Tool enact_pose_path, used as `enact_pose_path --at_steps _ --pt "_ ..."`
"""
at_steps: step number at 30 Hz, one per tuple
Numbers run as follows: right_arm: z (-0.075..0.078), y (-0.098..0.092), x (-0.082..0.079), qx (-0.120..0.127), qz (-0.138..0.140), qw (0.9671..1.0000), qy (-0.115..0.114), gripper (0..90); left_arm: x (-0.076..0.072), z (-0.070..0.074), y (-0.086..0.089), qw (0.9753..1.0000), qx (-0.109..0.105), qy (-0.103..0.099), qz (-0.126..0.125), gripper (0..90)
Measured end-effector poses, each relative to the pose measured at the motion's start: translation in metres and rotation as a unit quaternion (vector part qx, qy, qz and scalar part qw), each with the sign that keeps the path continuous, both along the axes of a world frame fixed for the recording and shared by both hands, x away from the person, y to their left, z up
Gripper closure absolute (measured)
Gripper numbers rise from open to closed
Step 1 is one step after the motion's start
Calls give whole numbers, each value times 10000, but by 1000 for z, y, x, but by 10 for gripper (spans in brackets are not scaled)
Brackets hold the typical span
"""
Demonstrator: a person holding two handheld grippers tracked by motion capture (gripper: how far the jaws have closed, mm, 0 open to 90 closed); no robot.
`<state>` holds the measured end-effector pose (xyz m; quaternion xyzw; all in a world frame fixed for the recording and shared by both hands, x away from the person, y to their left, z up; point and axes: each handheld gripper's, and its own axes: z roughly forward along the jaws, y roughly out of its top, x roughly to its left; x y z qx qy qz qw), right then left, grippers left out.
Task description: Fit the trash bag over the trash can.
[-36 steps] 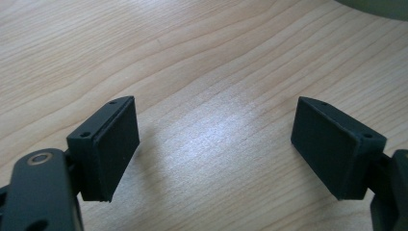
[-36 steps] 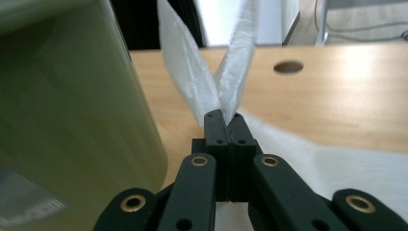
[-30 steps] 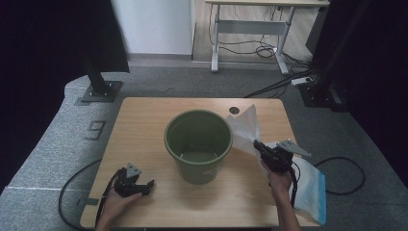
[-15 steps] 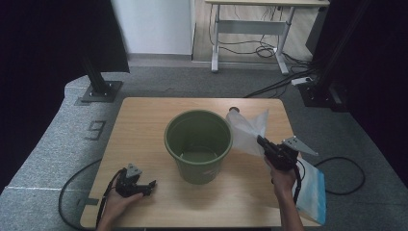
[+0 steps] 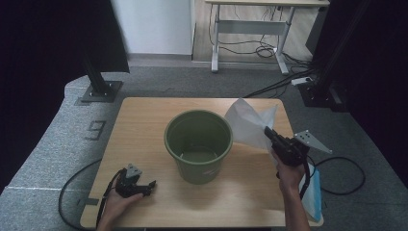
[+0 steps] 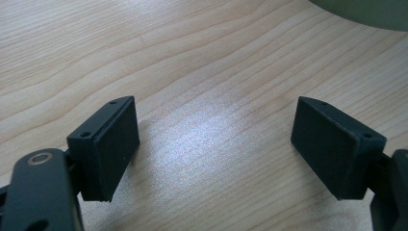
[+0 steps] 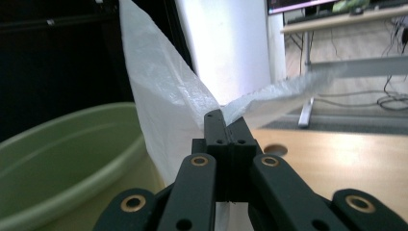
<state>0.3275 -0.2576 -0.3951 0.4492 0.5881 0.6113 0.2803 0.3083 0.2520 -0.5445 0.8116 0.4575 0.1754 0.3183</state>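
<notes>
Nearest the person, the left gripper [image 5: 136, 182] rests low on the tabletop [image 5: 144, 125] with its fingers [image 6: 109, 144] spread wide apart and nothing between them; its own view looks along bare wood grain, with a sliver of the green bucket [image 5: 198, 144] at the far upper right. So the bucket lies ahead of those fingers and off to their right, well apart from them.

Across the person's body, the right gripper [image 5: 267, 131] is raised above the tabletop, its fingers [image 7: 226, 132] pressed together on a pinch of thin white plastic bag [image 5: 250, 124]. The bag fans upward and away from the fingertips, with one sheet rising on the bucket side and another trailing off to the other side. Its long axis runs from the clamped corner up and outward beyond the fingertips, tilted toward the bucket's rim.

The relation that matters is this: the bucket's open mouth sits just beside the right fingers, to their left as that gripper looks forward, and the loose bag edge hangs close to the near rim, possibly brushing it, though contact cannot be told. The right hand is far nearer the work than the left. By my judgement, lining the bucket calls for carrying the bag leftward over the mouth, with the free left fingers coming in to catch the opposite edge.

Beyond the right forearm, a light blue pack [image 5: 312, 195] lies at the tabletop's edge.
</notes>
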Motion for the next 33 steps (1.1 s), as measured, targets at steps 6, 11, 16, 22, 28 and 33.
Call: enact_pose_path --at_steps 6,11,16,22,28,33 --pt "29 10 -9 -86 93 9992 -375 888 0 0 0 10000 -3 -1 1 168" --pt "49 17 -9 -215 87 9982 -551 888 0 0 0 10000 -8 9 -7 168" --pt "61 18 -10 -162 62 9977 -661 888 0 0 0 10000 -21 19 -13 168" --pt "65 19 -15 -179 64 9970 -747 888 0 0 0 10000 -16 22 -21 168" --pt "69 15 -18 -100 29 9966 -814 888 0 0 0 10000 -19 26 -16 168" --pt "84 13 -25 0 -38 9947 -1031 888 0 0 0 10000 -18 26 -12 168"
